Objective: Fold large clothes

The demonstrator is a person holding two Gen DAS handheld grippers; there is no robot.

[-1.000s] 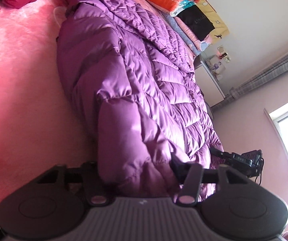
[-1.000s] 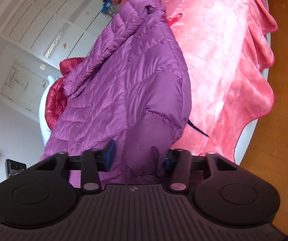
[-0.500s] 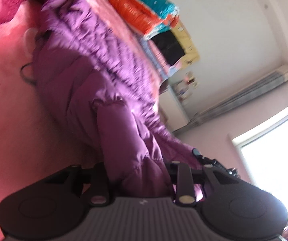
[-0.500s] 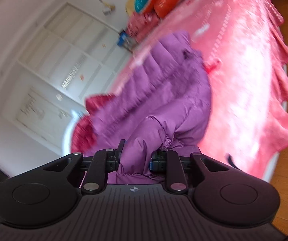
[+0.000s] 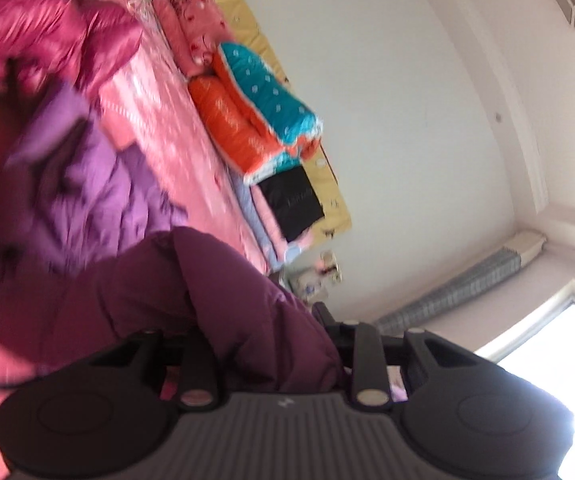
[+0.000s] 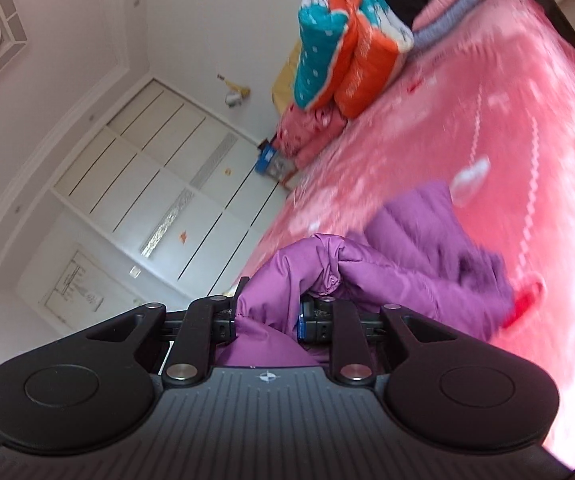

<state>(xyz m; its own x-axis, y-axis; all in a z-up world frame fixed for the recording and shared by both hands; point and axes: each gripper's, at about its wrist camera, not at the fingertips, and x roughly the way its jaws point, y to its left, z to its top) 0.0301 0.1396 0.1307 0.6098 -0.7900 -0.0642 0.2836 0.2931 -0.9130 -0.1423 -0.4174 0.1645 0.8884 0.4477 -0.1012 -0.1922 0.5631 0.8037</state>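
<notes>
A purple quilted down jacket (image 5: 87,208) lies on the pink bed cover (image 5: 175,128). My left gripper (image 5: 271,344) is shut on a bunched part of the jacket, lifted above the bed. In the right wrist view my right gripper (image 6: 267,316) is shut on another bunch of the jacket (image 6: 419,256), also raised, with the rest trailing down onto the bed cover (image 6: 507,152). Both views are blurred by motion.
A crimson jacket (image 5: 47,40) lies at the bed's far side. Folded orange and teal quilts (image 5: 259,112) and pink pillows are stacked at the head of the bed; the stack also shows in the right wrist view (image 6: 347,52). White wardrobe doors (image 6: 159,200) stand beyond the bed.
Both grippers closed on the jacket's lower end and lifted it, swinging up and toward the head of the bed. The jacket has bunched and folded over itself.
</notes>
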